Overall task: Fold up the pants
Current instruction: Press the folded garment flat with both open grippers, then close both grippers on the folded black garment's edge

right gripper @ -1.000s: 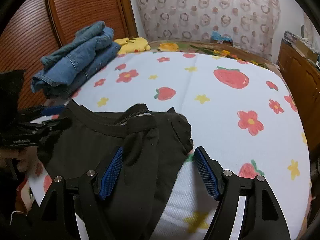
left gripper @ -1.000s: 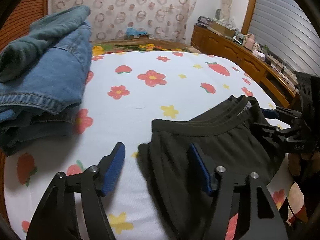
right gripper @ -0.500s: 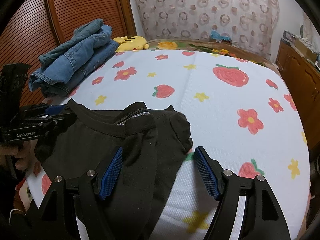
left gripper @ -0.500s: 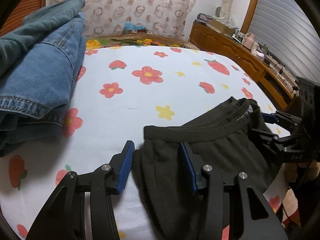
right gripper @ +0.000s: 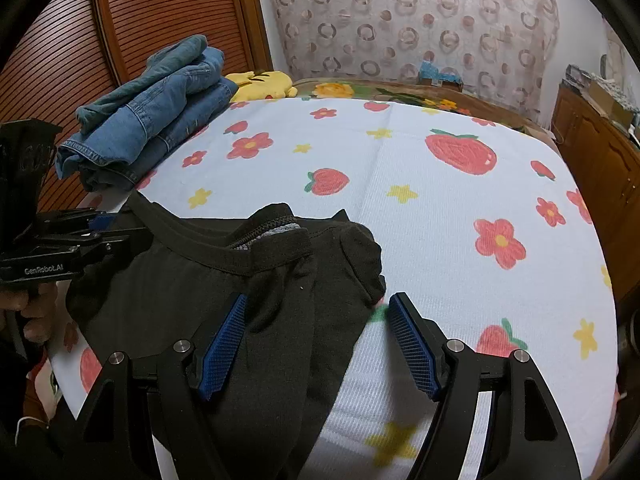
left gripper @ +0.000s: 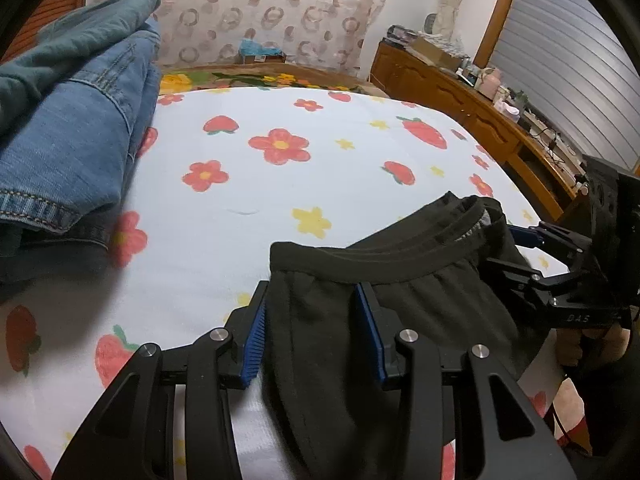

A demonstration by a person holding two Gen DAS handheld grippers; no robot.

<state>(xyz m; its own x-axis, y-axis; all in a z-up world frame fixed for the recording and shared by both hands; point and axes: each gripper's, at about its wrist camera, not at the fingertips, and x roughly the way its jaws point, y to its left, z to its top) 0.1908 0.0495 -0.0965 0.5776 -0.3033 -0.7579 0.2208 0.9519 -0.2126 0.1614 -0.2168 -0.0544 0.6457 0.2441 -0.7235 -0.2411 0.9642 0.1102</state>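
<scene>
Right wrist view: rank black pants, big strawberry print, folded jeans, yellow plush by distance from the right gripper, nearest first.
1. Black pants: between the right gripper's open jaws, left-centre.
2. Big strawberry print: mid-bed, upper right.
3. Folded jeans: far left edge of the bed.
4. Yellow plush: just behind the jeans; those two are close to call.

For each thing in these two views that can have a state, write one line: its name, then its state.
Black pants: lying bunched on the bed, waistband up, not yet folded.
Left gripper: jaws have just been closing around the pants' edge, fabric between them.
Right gripper: open, astride the pants' other edge.
Jeans: folded, piled at the bed's edge.
Bedsheet: spread flat.
</scene>
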